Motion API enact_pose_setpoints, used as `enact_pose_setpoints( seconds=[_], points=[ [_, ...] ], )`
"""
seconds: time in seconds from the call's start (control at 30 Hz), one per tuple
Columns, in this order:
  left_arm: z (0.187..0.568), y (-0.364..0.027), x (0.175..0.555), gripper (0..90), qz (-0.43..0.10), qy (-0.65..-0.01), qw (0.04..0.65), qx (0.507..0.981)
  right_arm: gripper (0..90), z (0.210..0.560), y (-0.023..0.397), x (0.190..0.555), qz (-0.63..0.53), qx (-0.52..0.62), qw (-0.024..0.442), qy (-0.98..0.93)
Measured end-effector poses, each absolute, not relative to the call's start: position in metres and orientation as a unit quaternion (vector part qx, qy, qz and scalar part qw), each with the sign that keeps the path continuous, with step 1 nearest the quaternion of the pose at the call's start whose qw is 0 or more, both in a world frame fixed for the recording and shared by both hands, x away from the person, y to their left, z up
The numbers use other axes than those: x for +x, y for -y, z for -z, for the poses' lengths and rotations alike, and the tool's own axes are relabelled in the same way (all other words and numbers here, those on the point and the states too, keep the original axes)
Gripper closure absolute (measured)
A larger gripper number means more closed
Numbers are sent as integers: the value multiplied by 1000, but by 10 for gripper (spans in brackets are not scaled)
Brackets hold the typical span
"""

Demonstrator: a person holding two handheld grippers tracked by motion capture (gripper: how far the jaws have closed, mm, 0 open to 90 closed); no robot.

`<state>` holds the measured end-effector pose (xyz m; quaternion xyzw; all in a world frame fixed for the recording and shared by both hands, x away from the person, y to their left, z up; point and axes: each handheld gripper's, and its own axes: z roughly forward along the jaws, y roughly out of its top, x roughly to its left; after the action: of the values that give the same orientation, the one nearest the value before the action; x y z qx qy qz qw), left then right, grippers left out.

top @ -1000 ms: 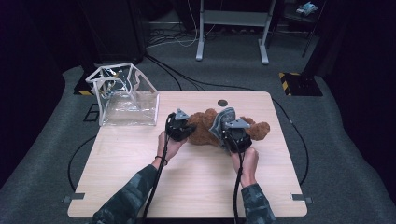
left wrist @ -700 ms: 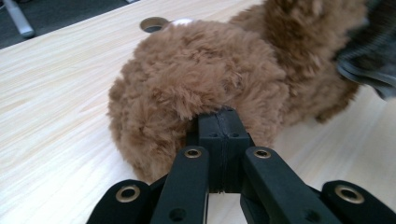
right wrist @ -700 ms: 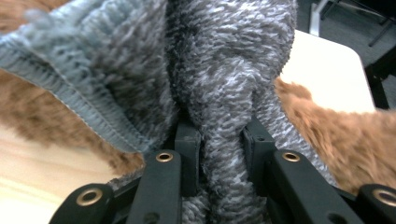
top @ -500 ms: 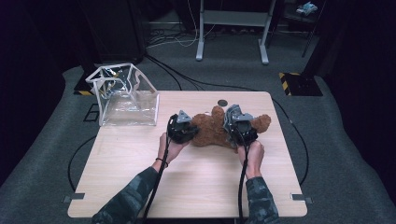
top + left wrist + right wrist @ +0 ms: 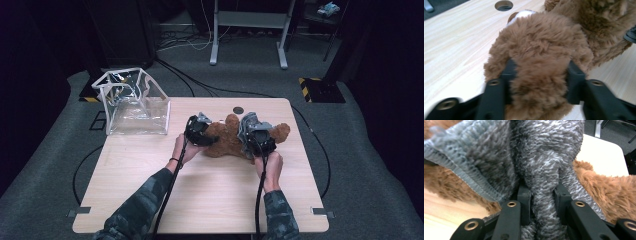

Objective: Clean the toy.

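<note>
Brown teddy bear (image 5: 227, 140) lies on the desk (image 5: 200, 195) right of centre, a grey knitted garment (image 5: 248, 125) bunched on its right part. Right gripper (image 5: 261, 142): jaws narrow, clamped on a fold of the grey knit (image 5: 546, 192). Left gripper (image 5: 197, 132): jaws have just been opening; a plush limb (image 5: 539, 75) sits between them with fur against both pads, so the grip looks loose, perhaps a re-grip. Judged step: working the garment along the bear. To do it well: seat the left jaws on the limb itself, not only fur, before pulling; keep the right hold on knit alone; draw the hands apart slowly and level. Clear plastic bag (image 5: 135, 105) stands well apart at far left.
</note>
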<state>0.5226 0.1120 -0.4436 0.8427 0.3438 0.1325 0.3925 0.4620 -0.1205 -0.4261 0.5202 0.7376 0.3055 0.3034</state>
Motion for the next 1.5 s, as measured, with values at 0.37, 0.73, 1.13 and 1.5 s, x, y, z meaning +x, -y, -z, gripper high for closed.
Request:
enact_pose_setpoints(
  seconds=[0.37,0.73,1.13,1.5],
  points=[
    [443,-121,525,665,-93,-366,405,833,730,425,102,449,-316,489,294,-758],
    [443,-125,528,674,-58,-378,410,828,733,434,173,465,-260,582,320,-701],
    [447,-137,520,683,-32,-376,418,827,726,428,112,442,-315,495,275,-762],
    [451,-138,534,685,-14,-391,425,816,727,430,182,485,-277,595,300,-692]
  ],
)
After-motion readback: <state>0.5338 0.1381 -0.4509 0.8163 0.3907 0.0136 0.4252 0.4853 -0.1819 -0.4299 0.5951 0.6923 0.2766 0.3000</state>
